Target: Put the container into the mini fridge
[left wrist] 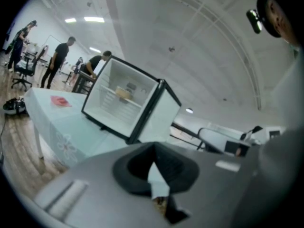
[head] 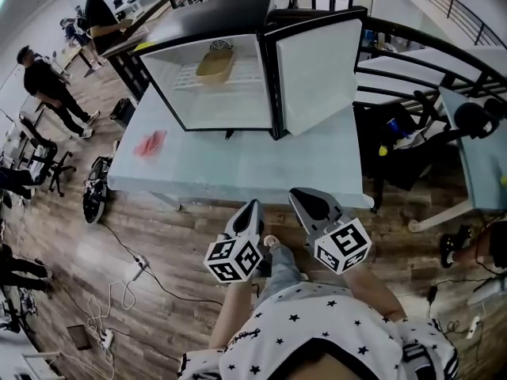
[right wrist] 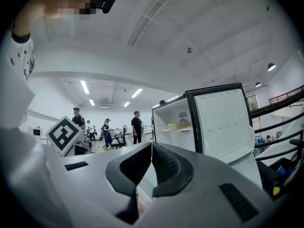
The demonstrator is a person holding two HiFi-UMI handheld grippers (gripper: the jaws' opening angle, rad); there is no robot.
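Head view: spotted container lying on the upper shelf inside mini fridge, with door swung wide to the right. Judged placement done, door not yet shut. Found left gripper and right gripper both clenched on nothing, held close to the body, short of table edge and well apart from the fridge. Checked left gripper view and right gripper view: same, jaws pressed together with nothing between. Noted red item on table left of the fridge, untouched. Risks, as a guess: could shove the fridge across the table if pushing door too hard with closed tips; could skid off the smooth door panel; could jam door against container if seated too far forward, though looked set well back.
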